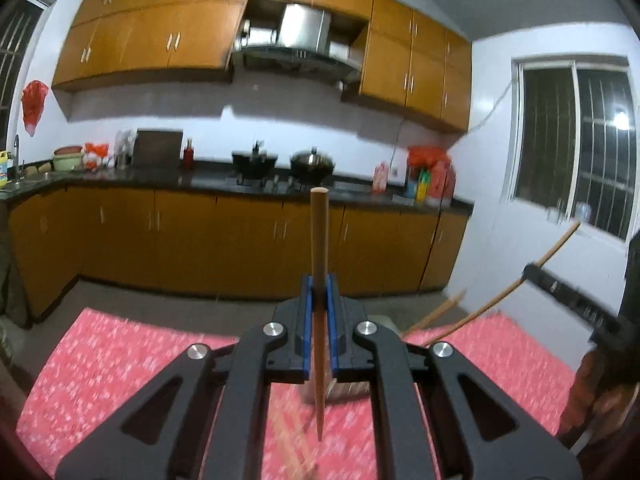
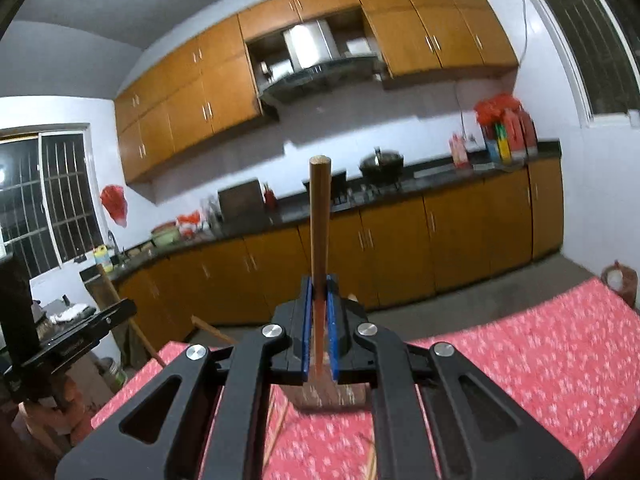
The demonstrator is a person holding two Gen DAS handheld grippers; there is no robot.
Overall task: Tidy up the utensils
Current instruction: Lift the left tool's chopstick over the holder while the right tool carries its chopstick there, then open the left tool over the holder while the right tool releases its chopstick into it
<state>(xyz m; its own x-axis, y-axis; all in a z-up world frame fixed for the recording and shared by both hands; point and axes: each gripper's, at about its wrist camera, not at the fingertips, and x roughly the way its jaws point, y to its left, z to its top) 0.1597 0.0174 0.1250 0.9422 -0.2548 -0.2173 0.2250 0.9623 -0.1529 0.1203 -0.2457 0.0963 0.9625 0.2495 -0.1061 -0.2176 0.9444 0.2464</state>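
**Both grippers clamped on chopsticks above the red cloth**

Setting: a kitchen with orange-brown wall cabinets [image 1: 160, 28] above a dark countertop [image 1: 208, 182] and matching base units. A range hood [image 1: 296, 58] hangs over two dark woks [image 1: 312, 162] on the hob. Barred windows [image 1: 576, 144] stand in the white walls.

Work surface: a table under a red patterned cloth [image 1: 120, 360] fills the lower part of both views. On it, ahead of the grippers, sits a small brownish holder [image 2: 328, 394], largely hidden by the jaws and blurred; what it is cannot be told for certain. Thin wooden sticks [image 1: 434, 316] rise at a slant near it in the left view.

Left gripper [image 1: 319, 304]: jaws nearly closed, blue pads pressing on a single wooden chopstick [image 1: 319, 240]. The stick stands close to upright, blunt end up, pointed end hanging clear above the cloth.

Right gripper [image 2: 319, 304]: jaws likewise nearly closed, pads gripping a second chopstick [image 2: 319, 216], upright, blunt end up. In the left view this stick appears at the right edge, slanted, held in the black jaws.

Both views are motion-blurred.
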